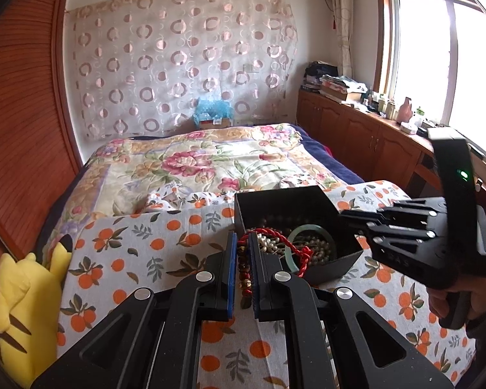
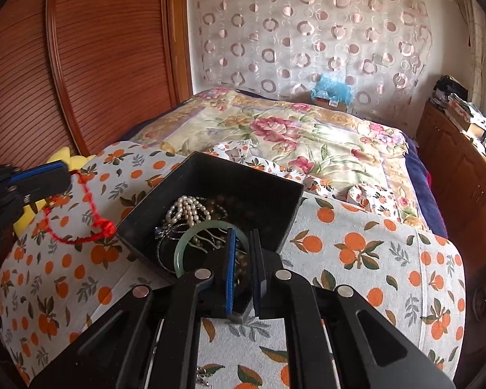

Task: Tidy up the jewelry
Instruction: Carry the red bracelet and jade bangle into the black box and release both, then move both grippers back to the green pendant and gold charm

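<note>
A black open box (image 1: 320, 261) (image 2: 269, 188) sits on an orange-print cloth. It holds a white pearl necklace (image 2: 188, 209), a pale green jade bangle (image 1: 311, 230) (image 2: 191, 236), dark beads and a silver piece. My left gripper (image 1: 242, 238) is shut on a red cord bracelet (image 1: 244, 272) with brown beads, held just left of the box; its red cord (image 2: 90, 217) hangs in a loop. It also shows in the right wrist view (image 2: 61, 175). My right gripper (image 2: 243, 236) hovers over the box's near corner, jaws nearly closed with nothing between them; it also shows in the left wrist view (image 1: 346, 215).
A yellow plush toy (image 1: 26, 317) lies at the left edge of the cloth (image 2: 372, 259). Behind it is a bed with a floral quilt (image 1: 194, 159). A wooden cabinet (image 1: 366, 142) with clutter runs along the right under a window. A wooden panel (image 2: 97, 64) is on the left.
</note>
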Demonstrator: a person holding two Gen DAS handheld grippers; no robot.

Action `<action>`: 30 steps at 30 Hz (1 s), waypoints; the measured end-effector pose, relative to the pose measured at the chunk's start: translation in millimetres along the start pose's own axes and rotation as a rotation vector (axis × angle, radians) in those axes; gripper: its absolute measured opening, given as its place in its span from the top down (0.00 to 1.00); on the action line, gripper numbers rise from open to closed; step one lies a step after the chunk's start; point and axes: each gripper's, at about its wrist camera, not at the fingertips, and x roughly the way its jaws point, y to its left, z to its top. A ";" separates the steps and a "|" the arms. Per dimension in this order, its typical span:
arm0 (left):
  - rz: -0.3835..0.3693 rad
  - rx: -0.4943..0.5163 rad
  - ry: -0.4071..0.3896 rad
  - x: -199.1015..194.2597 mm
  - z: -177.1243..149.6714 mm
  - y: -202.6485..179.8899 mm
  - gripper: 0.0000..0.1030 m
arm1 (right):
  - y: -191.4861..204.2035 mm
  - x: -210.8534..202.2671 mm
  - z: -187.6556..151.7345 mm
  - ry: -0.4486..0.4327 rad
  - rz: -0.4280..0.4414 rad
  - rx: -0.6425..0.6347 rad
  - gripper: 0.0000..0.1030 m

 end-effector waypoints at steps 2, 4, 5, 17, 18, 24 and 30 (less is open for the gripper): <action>-0.003 0.003 0.002 5.0 3.5 -3.1 0.94 | -1.2 -4.5 -3.9 -0.006 -0.004 -0.001 0.90; -0.005 0.006 0.008 11.4 7.3 -6.3 0.94 | -4.9 -10.1 -8.2 -0.011 -0.012 -0.003 0.90; -0.005 0.008 0.010 14.6 8.6 -7.4 0.94 | -5.8 -12.4 -10.9 -0.013 -0.013 -0.004 0.90; 0.032 0.022 0.055 61.1 17.1 -24.3 0.94 | -27.6 -33.4 -41.0 -0.017 -0.012 0.022 0.90; 0.035 0.019 0.061 65.2 17.1 -24.4 0.94 | -27.9 -34.6 -43.4 -0.016 -0.011 0.020 0.90; 0.048 0.017 0.082 80.5 21.2 -25.3 0.94 | -24.8 -39.0 -53.7 -0.007 0.002 0.006 0.90; 0.043 0.021 0.070 81.5 30.6 -26.0 0.94 | -20.9 -37.8 -61.4 0.002 0.008 0.001 0.90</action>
